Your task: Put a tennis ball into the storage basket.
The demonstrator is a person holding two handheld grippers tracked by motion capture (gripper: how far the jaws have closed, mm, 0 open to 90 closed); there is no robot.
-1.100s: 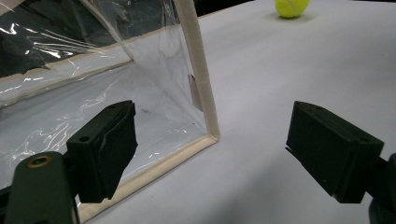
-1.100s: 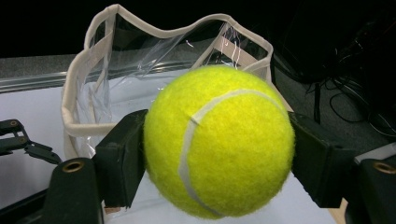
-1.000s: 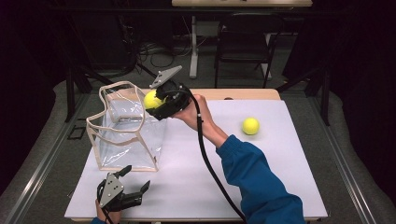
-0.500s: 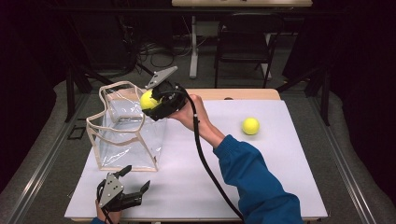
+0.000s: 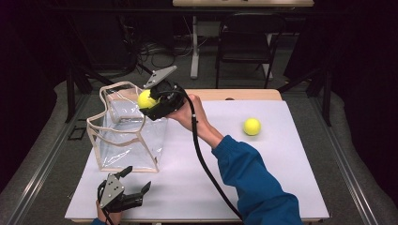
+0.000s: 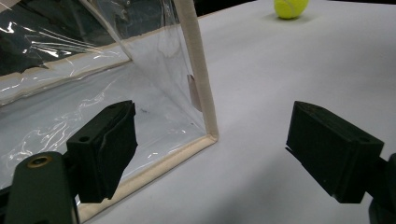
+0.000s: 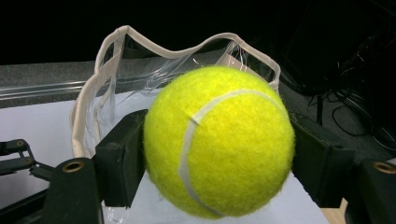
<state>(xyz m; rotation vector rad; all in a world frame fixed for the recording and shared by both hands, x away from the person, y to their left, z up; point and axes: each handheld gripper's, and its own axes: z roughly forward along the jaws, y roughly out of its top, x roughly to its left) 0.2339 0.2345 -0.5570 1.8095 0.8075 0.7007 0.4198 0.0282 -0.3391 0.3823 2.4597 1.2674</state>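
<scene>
Left gripper [image 5: 136, 188]: sits at the near-left corner of the white tabletop [image 5: 281, 187], jaws spread wide, nothing between them. In the left gripper view the two black pads [image 6: 105, 149] stand well apart, bare white surface in the gap; the left pad is just in front of the bag's bottom seam, can't tell if it touches.

Clear plastic tote bag with cream fabric trim [image 5: 124, 140]: upright on the left half of the tabletop, nearer the far edge than the near one, mouth open upward, rim wavy. Cream handle loops up at the far side. Left gripper view shows its near-right vertical trim [image 6: 198, 84] and bottom corner resting on the surface.

Right gripper [image 5: 149, 104]: clamped on a fuzzy yellow-green tennis ball [image 5: 146, 99], held in the air at the bag's right rim, above the open mouth. Grey three-cornered plate on top, black cable trailing back along the blue sleeve [image 5: 253, 178] toward the near edge. In the right gripper view the ball [image 7: 219, 140] is pinched on both flanks by the black pads [image 7: 123, 158], white seam facing the camera, and the bag's rim [image 7: 112, 51] lies beyond and below it.

Second yellow-green tennis ball [image 5: 252, 126]: loose on the right half of the tabletop, toward the far edge, well apart from the bag and both grippers. It also appears at the top of the left gripper view [image 6: 290, 7].
</scene>
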